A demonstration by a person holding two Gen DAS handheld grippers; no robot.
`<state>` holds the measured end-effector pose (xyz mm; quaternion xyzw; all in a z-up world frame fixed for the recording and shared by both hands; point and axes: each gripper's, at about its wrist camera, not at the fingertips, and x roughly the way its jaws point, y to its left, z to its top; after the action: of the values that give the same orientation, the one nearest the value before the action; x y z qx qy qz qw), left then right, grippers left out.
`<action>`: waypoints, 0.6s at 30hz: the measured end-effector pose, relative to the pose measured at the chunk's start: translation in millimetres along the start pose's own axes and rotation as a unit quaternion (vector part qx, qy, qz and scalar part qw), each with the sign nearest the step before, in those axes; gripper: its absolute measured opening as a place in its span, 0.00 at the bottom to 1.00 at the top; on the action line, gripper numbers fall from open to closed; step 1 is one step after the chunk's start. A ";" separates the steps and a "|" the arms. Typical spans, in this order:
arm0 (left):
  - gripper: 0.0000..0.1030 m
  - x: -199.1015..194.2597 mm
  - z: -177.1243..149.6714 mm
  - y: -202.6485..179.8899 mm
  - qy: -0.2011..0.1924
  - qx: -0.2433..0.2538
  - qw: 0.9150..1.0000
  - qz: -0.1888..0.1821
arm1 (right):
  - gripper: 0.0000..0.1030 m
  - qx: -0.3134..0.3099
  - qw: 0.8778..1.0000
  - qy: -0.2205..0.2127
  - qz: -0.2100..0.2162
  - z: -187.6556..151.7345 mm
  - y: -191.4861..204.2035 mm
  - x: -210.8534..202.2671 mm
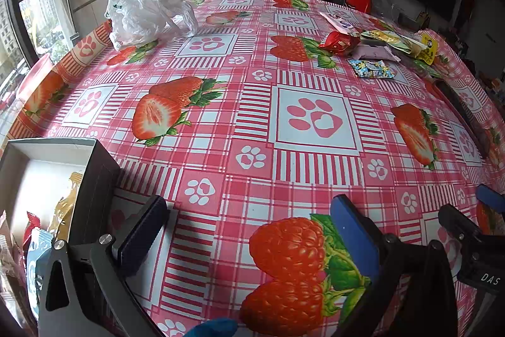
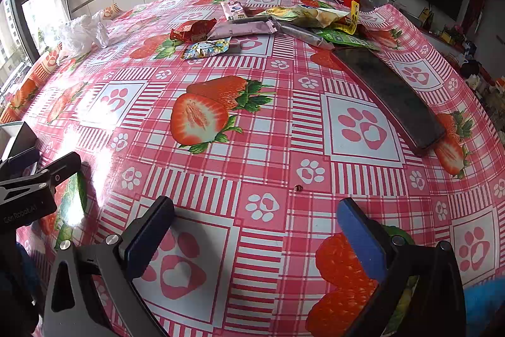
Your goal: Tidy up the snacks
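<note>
- The loose snacks (image 2: 268, 24) lie heaped at the far side of the table (image 2: 252, 166), well ahead of both grippers.
- The right gripper (image 2: 252, 239) faces the heap more squarely; the left gripper (image 1: 249, 245) sits beside the box (image 1: 47, 166), which already holds several packets.
- Both grippers are spread wide, holding nothing.
- I count roughly eight loose packets, overlapping; one box; one phone (image 2: 391, 97); one plastic bag (image 1: 148, 15).

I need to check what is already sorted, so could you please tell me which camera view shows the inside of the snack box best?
The left wrist view: the box sits at its lower left, open, with several snack packets visible inside. The right wrist view shows only a corner of the box at its left edge, nothing of the contents.
</note>
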<state>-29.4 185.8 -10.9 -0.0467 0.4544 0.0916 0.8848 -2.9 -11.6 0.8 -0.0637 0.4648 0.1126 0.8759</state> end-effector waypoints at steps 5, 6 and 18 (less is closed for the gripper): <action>1.00 3.6 7.8 -0.3 0.022 -0.003 1.000 0.005 | 1.00 -0.001 1.000 0.000 0.000 0.6 0.4 0.2; 1.00 4.9 11.2 -0.3 0.040 -0.003 0.999 0.005 | 1.00 0.000 1.000 0.000 0.000 0.9 0.2 0.5; 1.00 -2.5 -3.6 -0.7 0.000 0.016 1.000 -0.006 | 1.00 -0.001 1.000 -0.001 0.001 1.6 1.1 1.5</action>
<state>-33.5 184.2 -11.0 -0.0350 0.4552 0.0785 0.8862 -1.1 -10.0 0.5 -0.0644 0.4641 0.1138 0.8761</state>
